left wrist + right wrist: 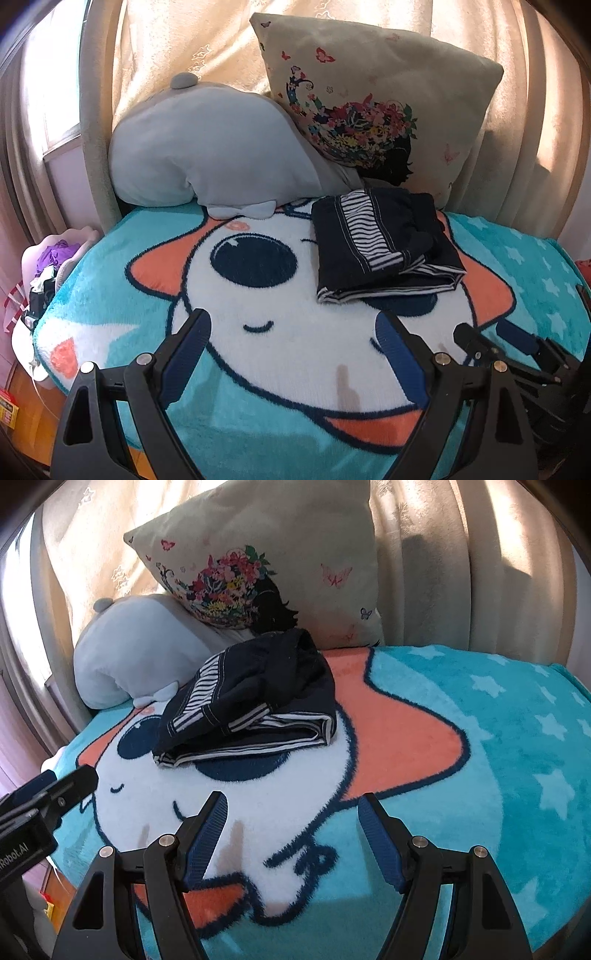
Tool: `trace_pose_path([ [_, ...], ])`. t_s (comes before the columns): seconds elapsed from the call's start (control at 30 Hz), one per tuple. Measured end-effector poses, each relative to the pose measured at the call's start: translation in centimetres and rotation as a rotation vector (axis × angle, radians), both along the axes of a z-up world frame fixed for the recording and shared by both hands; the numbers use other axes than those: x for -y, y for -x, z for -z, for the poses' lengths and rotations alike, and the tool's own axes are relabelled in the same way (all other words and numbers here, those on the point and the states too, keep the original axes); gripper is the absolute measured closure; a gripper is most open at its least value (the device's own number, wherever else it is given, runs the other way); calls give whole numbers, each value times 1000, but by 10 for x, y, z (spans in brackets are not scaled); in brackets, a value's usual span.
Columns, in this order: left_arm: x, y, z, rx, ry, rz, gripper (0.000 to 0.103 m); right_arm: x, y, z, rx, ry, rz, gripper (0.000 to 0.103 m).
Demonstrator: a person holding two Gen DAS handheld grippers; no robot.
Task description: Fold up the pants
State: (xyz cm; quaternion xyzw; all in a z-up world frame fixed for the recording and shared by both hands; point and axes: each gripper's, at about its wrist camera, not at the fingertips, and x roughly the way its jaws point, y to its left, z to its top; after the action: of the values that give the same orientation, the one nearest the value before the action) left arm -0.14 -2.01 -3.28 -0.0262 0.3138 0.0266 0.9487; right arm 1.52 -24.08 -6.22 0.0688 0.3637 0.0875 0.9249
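Note:
Dark navy pants with black-and-white striped trim lie folded in a compact stack on the cartoon blanket, in front of the pillows. They also show in the right wrist view. My left gripper is open and empty, low over the blanket, short of the pants. My right gripper is open and empty too, hovering short of the pants. The right gripper shows at the right edge of the left wrist view; the left gripper shows at the left edge of the right wrist view.
A grey plush pillow and a cream floral cushion lean against the curtains behind the pants. The teal blanket covers the bed. A basket with clutter stands off the bed's left side, above a wooden floor.

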Motion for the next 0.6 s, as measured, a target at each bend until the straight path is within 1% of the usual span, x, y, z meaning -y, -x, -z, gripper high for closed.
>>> trace_pose_path([
  [0.13,0,2,-4,42,-14,-22,13,1,-3,3,-4,1,3,25],
  [0.27,6,12,-12,125,-77,-59,13,1,-4,3,-1,1,1,25],
  [0.3,7,13,-13,138,-92,-64,11,0,-4,3,1,1,-1,25],
  [0.37,10,16,-17,157,-125,-81,4,0,-4,3,4,5,-3,25],
  [0.47,10,16,-18,158,-145,-102,4,-2,-4,4,2,7,-7,25],
  [0.53,8,16,-17,136,-128,-101,4,-3,-5,5,-2,8,-8,25],
  [0.6,5,14,-15,113,-86,-75,4,-3,-5,6,-4,7,-9,25],
])
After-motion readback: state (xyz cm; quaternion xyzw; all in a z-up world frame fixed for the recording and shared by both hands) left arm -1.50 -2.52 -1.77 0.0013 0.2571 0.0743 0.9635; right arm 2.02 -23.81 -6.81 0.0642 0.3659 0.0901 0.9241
